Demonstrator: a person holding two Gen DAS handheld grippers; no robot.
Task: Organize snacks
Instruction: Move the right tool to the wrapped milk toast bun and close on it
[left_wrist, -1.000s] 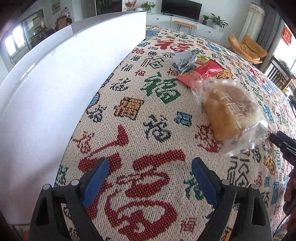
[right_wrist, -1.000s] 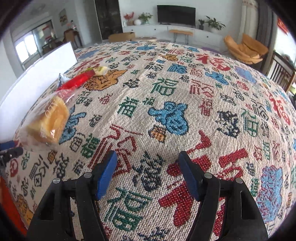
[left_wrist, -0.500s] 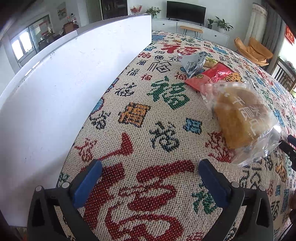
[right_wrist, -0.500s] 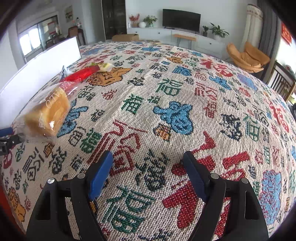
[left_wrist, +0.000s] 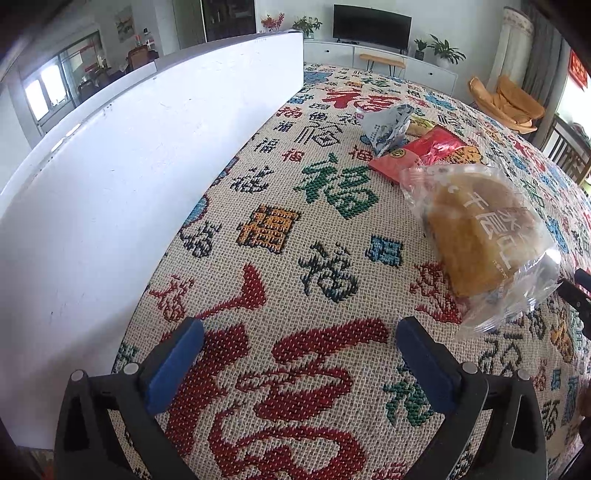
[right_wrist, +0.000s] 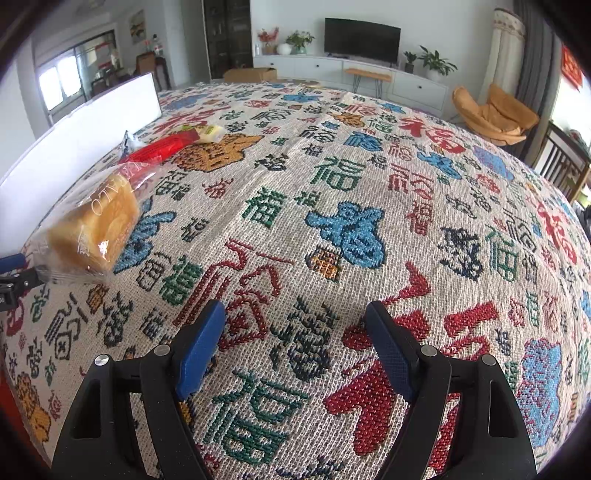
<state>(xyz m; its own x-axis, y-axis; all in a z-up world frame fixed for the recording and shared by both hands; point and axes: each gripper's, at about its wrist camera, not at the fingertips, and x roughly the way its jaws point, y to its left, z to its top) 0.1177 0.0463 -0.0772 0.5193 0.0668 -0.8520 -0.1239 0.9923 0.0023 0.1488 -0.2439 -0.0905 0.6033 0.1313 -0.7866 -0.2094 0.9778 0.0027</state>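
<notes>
Both claws are spread and empty: the left gripper (left_wrist: 299, 354) and the right gripper (right_wrist: 295, 343) each hover over bare tablecloth (left_wrist: 332, 258). The bagged bread (left_wrist: 476, 236) lies near the table's front edge, with a red packet (left_wrist: 424, 151) and a grey packet (left_wrist: 388, 125) behind it. The slick bag could slide off that edge if nudged during a grasp.

The woven tablecloth (left_wrist: 325, 236) carries the Chinese character 福 repeated all over in red, green, blue, orange and black. The clear bread bag (left_wrist: 480, 236) bears white characters, of which 千层 is readable in the left wrist view; in the right wrist view the same bag (right_wrist: 92, 225) shows slanted Latin letters ending in "ALO". Print on the red packet (left_wrist: 424, 151) and the blue-white packet (left_wrist: 386, 127) is too small to read.
</notes>
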